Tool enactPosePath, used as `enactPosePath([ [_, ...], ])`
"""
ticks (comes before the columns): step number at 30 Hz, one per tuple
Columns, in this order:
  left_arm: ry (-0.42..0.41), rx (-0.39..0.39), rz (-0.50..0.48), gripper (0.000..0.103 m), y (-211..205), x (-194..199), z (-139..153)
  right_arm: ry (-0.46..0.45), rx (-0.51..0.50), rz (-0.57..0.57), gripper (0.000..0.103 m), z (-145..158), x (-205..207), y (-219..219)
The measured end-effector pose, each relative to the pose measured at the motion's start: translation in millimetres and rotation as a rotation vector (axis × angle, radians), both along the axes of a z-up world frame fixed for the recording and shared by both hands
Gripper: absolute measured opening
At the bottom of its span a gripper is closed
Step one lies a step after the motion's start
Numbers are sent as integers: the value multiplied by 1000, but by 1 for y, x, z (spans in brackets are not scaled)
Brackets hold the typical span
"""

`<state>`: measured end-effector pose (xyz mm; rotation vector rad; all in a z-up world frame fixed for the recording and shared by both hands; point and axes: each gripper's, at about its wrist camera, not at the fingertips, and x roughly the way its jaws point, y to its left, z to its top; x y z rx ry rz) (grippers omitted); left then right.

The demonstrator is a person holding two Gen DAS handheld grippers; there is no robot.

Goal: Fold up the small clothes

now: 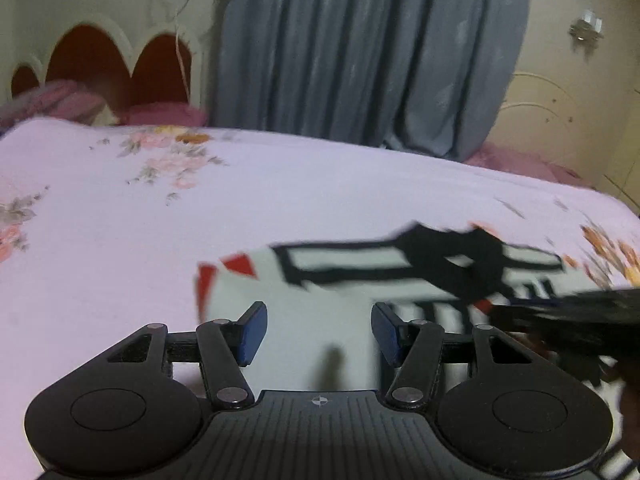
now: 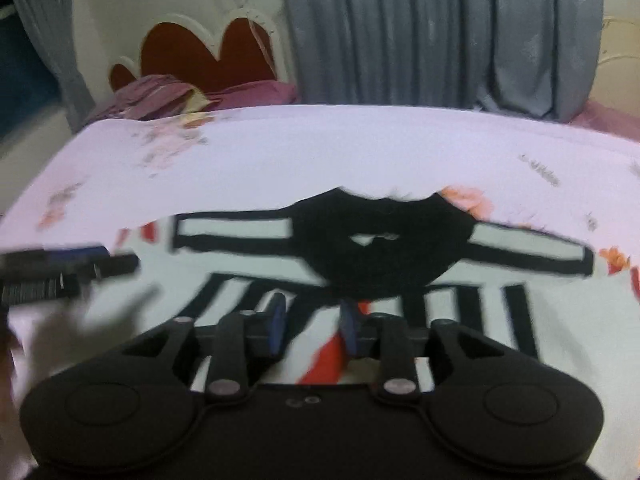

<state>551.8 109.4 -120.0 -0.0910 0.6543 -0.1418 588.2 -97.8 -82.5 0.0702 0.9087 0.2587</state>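
Note:
A small white garment (image 2: 256, 264) with black stripes, a black collar and red patches lies spread flat on the bed. It also shows in the left wrist view (image 1: 344, 280). My left gripper (image 1: 318, 334) is open and empty, low over the garment's plain white left part. My right gripper (image 2: 312, 326) is open, with its blue pads just above the striped and red middle of the garment. The right gripper shows blurred in the left wrist view (image 1: 568, 316). The left gripper shows blurred in the right wrist view (image 2: 68, 268).
The bed has a pale pink floral sheet (image 1: 160, 216). Purple pillows (image 2: 192, 94) lie by a cream and red headboard (image 2: 208, 52). A grey curtain (image 1: 360, 48) hangs behind the bed. The bed's right edge (image 1: 616, 200) is near.

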Motion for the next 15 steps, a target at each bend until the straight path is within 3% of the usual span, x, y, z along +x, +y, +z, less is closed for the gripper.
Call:
enactPosePath([
  [2,-6,42,20,57,-16,-26,-10,9,-9,37,30,-4,-14,8],
  [4,89,56,54,57,-13,-36,-31,38,-98,66,28,-18,-27,13],
  [5,76,81,53,57,-10,-45,-41,31,-133,60,27,-24,-33,7],
  [7,40,134,24,57,-5,-59,-39,25,-117,18,27,-21,-41,-11],
  [10,-2,121,14,57,5,-73,-23,-17,-130,-49,31,-7,-53,-37],
  [12,20,104,12,57,7,-74,-22,-5,-136,-88,29,-6,-59,-52],
  [13,55,118,9,57,7,-72,-29,37,-161,-107,26,-13,-58,-60],
  [15,46,146,23,57,1,-71,-31,44,-154,-120,25,-19,-61,-72],
])
